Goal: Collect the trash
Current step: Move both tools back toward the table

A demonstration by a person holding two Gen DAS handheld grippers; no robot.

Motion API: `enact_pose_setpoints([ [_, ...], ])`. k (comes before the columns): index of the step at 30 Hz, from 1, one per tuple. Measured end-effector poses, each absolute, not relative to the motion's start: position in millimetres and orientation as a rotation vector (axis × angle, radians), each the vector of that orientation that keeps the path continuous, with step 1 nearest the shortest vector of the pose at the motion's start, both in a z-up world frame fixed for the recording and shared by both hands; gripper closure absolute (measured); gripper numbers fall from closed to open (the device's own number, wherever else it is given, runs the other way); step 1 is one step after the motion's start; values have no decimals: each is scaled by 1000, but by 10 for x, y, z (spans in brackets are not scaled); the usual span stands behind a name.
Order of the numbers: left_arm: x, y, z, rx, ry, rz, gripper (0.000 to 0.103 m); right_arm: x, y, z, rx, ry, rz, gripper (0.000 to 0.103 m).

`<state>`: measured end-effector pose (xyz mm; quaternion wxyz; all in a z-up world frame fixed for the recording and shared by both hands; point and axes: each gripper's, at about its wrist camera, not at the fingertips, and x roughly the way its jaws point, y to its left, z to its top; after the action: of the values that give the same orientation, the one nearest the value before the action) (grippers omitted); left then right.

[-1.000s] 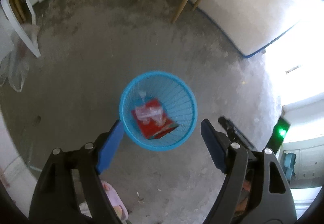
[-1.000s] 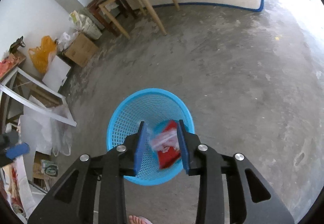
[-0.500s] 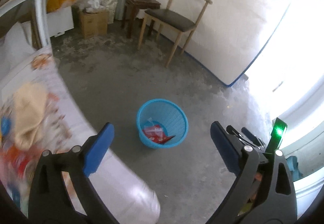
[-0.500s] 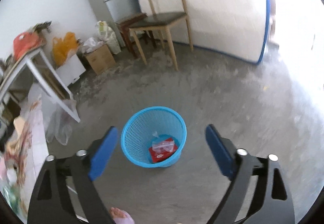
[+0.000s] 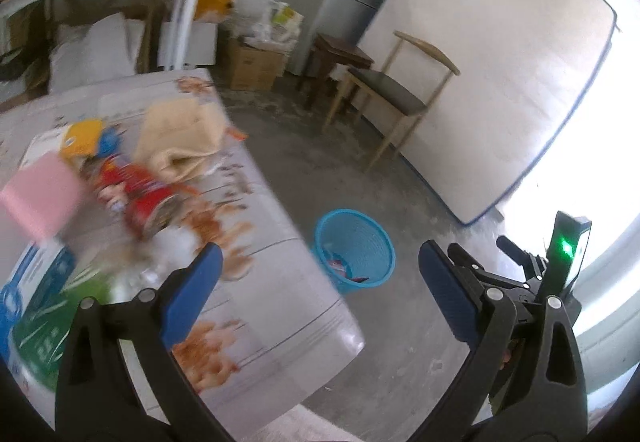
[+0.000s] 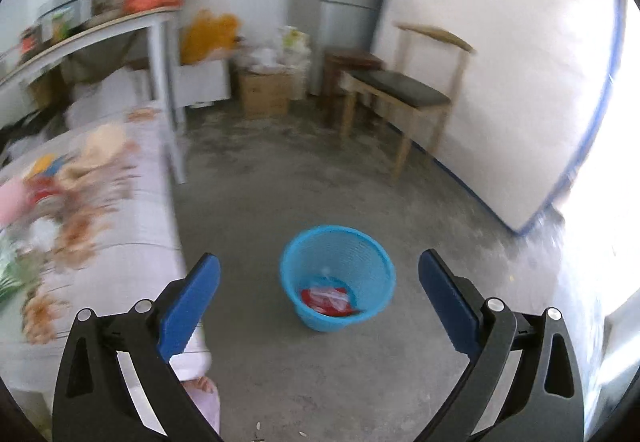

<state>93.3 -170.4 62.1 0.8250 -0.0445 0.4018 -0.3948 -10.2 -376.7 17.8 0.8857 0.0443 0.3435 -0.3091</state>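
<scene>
Jaws empty; blue basket point(image 6: 338, 278) holds red wrapper point(image 6: 326, 297) (clear plastic atop).

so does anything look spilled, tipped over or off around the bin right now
Nothing spilled. The blue basket stands upright on the concrete floor with a red packet inside. Loose wrappers and a red can lie cluttered on the table, too blurred to judge further.
</scene>
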Motion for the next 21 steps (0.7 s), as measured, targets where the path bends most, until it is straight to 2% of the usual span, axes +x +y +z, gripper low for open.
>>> enact_pose_setpoints([
  [7, 970, -876, 600, -192, 842, -745, 8, 286, -2907, 569, -22, 652, -489, 6],
  [13, 981, -240, 614, -276, 794, -693, 8, 397, -2270, 939, -50, 514, -324, 6],
  [18, 901, 146, 580, -250, 736, -639, 8, 420, -1987, 1049, 8, 436, -152, 6],
  [21, 804, 383, 515, -217, 706, -591, 8, 462, -1860, 1026, 38, 459, -99, 6],
])
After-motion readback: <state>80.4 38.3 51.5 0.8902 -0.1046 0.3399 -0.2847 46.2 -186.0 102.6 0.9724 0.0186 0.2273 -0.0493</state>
